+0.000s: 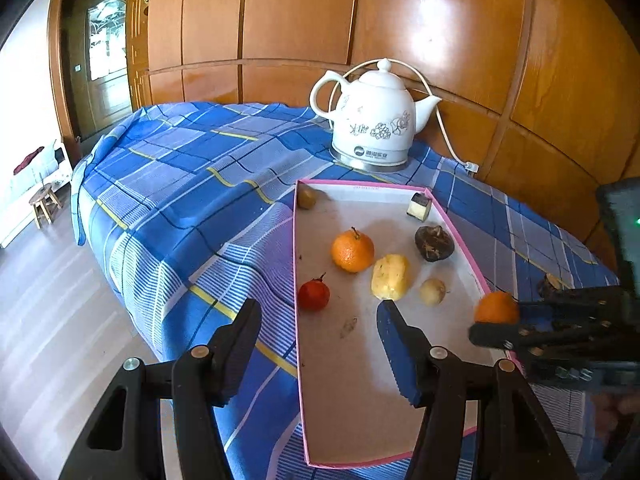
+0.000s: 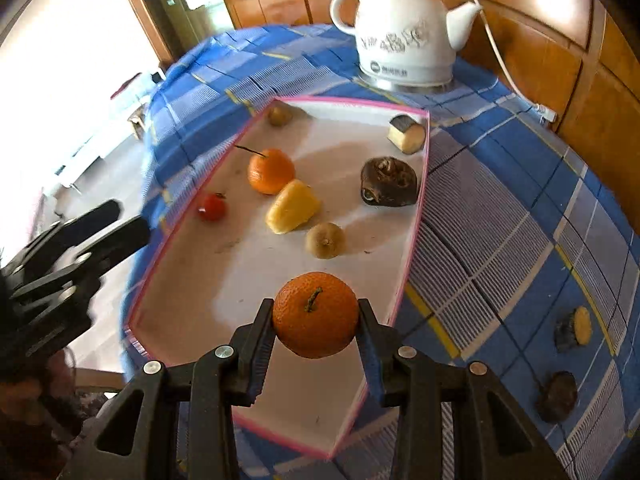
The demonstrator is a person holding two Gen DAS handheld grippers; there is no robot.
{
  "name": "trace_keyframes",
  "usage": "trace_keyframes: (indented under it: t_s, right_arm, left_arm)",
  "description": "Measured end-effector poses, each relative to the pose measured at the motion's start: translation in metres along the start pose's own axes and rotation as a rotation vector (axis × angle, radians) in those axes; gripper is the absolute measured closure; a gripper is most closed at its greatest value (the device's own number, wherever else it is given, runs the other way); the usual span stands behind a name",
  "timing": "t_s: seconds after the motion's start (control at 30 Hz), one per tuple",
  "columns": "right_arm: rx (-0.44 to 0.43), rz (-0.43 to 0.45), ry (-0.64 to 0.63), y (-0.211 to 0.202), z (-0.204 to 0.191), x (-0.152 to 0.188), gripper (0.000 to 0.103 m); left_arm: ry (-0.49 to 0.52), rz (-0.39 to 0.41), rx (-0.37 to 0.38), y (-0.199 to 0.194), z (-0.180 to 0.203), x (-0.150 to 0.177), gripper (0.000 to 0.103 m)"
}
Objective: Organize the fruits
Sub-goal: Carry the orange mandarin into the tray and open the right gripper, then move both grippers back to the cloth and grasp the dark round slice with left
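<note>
A shallow pink-edged tray point(image 2: 416, 208) point(image 1: 297, 264) lies on the blue plaid cloth. In it are an orange point(image 2: 271, 171) point(image 1: 353, 250), a yellow chunk point(image 2: 293, 207) point(image 1: 390, 277), a red fruit point(image 2: 212, 206) point(image 1: 313, 295), a dark brown fruit point(image 2: 389, 181) point(image 1: 433, 243), a small tan fruit point(image 2: 325, 240) point(image 1: 432, 291), a cut piece point(image 2: 406, 133) and a small brown fruit point(image 2: 279, 115). My right gripper point(image 2: 316, 320) point(image 1: 496, 320) is shut on a second orange point(image 2: 315, 314) point(image 1: 496, 309) above the tray's near right edge. My left gripper point(image 1: 320, 320) is open and empty over the tray's left edge.
A white kettle point(image 1: 376, 120) point(image 2: 404, 40) with a cord stands behind the tray by the wooden wall. Two loose pieces point(image 2: 572, 332) point(image 2: 558, 396) lie on the cloth right of the tray. The table drops off to the floor at left.
</note>
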State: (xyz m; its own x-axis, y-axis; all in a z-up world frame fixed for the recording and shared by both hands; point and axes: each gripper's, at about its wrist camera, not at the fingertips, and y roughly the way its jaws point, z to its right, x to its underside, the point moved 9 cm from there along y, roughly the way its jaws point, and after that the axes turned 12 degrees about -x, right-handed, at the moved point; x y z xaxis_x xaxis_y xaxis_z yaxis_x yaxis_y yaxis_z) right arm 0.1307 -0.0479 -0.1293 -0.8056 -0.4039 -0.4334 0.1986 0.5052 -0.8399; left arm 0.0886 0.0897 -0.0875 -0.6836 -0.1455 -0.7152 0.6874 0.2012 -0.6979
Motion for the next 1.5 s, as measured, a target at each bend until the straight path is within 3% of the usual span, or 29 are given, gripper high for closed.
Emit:
trace_keyframes:
  t_s: [0.1, 0.4, 0.57, 0.9, 1.5]
  right_arm:
    - [0.046, 0.003, 0.033, 0.011, 0.015, -0.006, 0.063]
    - [0.022, 0.05, 0.082, 0.005, 0.022, -0.009, 0.062]
    - [-0.017, 0.109, 0.1, -0.012, 0.018, -0.008, 0.051]
    - [-0.012, 0.182, 0.123, -0.051, 0.026, 0.002, 0.051]
    - [0.18, 0.26, 0.274, -0.149, 0.133, 0.062, 0.051]
  left_arm:
    - [0.001, -0.008, 0.005, 0.001, 0.001, 0.003, 0.042]
    - [-0.006, -0.015, 0.006, 0.002, -0.002, 0.004, 0.042]
    - [-0.004, -0.015, 0.008, 0.001, -0.001, 0.004, 0.042]
    - [0.018, 0.002, 0.014, -0.006, 0.007, 0.003, 0.042]
    - [0.107, 0.04, 0.03, -0.023, 0.034, 0.002, 0.042]
